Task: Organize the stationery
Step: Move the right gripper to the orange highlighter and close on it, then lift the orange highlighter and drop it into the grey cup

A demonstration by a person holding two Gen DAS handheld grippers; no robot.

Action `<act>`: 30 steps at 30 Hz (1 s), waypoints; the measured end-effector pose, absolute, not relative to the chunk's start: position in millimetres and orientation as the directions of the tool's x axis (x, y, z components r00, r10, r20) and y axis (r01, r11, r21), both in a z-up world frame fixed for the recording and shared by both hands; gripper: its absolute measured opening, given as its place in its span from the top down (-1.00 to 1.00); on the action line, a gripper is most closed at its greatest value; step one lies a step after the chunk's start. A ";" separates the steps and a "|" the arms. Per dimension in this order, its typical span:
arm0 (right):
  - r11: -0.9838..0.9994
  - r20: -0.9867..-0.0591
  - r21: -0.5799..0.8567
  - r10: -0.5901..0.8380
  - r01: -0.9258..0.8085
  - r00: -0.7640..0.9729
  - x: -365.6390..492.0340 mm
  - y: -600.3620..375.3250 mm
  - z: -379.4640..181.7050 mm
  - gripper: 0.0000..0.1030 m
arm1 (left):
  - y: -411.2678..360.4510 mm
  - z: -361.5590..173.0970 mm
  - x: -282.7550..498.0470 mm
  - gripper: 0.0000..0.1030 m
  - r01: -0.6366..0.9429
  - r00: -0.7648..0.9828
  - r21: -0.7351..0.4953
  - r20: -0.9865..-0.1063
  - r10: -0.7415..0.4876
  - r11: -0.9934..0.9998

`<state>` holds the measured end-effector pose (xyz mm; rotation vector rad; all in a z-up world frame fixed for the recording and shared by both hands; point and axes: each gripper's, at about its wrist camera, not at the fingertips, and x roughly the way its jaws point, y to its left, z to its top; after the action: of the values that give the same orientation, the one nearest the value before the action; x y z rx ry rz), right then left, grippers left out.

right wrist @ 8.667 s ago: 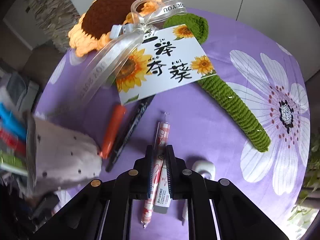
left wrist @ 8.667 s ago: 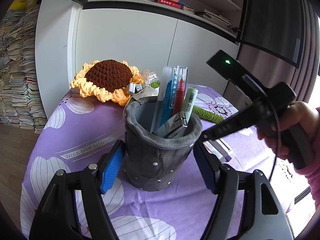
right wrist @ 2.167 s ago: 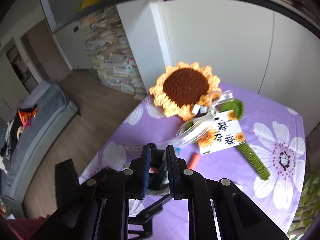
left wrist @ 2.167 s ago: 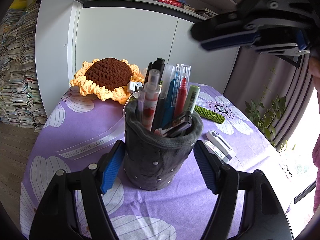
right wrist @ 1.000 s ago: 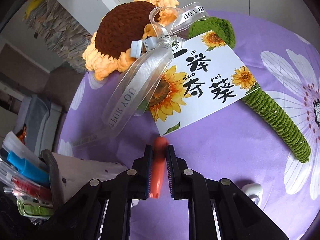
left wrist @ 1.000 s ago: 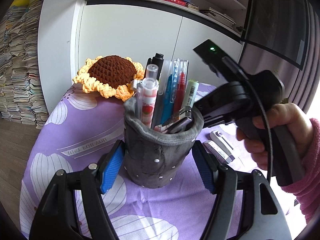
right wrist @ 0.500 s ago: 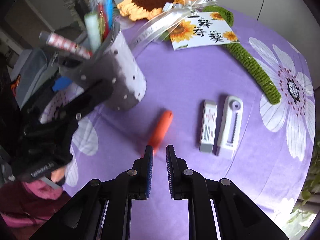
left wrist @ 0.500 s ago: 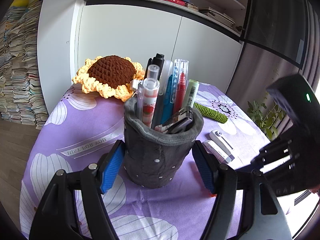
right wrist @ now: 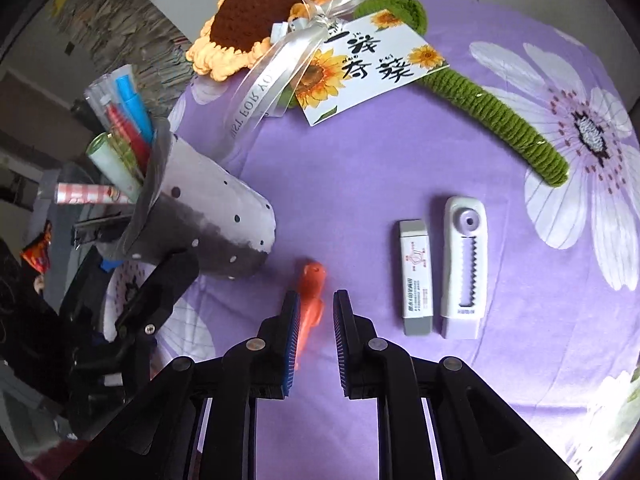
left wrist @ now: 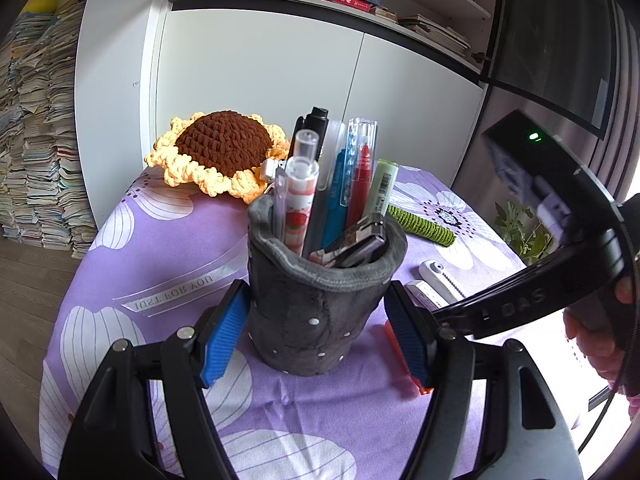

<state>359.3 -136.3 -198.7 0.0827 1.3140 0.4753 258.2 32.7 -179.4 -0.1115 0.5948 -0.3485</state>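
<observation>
My left gripper (left wrist: 316,308) is shut on the grey felt pen holder (left wrist: 304,332), one blue pad on each side. The holder stands upright with several pens and a clip in it. An orange pen (right wrist: 312,300) lies on the purple cloth just right of the holder (right wrist: 216,216). My right gripper (right wrist: 316,294) points down over the pen with its jaws a little apart. The pen's near end lies between them against the left pad, with a gap to the right pad. A grey-white eraser (right wrist: 416,276) and a white-lilac cutter (right wrist: 464,268) lie side by side further right.
A crochet sunflower (right wrist: 256,20) with a green stem (right wrist: 500,116), a ribbon and a printed card (right wrist: 360,68) lies across the far half of the table. A person's hand (left wrist: 592,340) holds the right gripper's handle. White cupboards stand behind, and book stacks (left wrist: 32,140) line the floor at left.
A second ago the right gripper was shut on the orange pen by the card. Half a second ago the pen lay beside the holder. Now the gripper is lower, jaws slightly wider around it. Left gripper unmoved.
</observation>
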 end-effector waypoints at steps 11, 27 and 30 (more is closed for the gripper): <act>0.904 -0.925 0.253 0.331 -0.346 0.186 359.7 -108.2 -207.6 0.50 | 31.4 -179.2 257.8 -0.32 0.290 0.772 -0.200 -0.529 -0.352 0.936; 0.874 -0.785 0.231 0.427 -0.427 0.449 303.3 -129.7 -112.7 0.70 | 31.3 -179.4 258.1 -0.32 0.290 0.771 -0.200 -0.530 -0.353 0.936; 0.857 -0.725 0.247 0.473 -0.452 0.501 300.4 -128.2 -89.0 0.70 | 31.2 -179.5 258.1 -0.32 0.290 0.771 -0.200 -0.530 -0.352 0.936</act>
<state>300.4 -128.2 -89.0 0.0260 0.8846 0.5591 258.1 31.2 -179.5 -0.1087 0.5957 -0.3488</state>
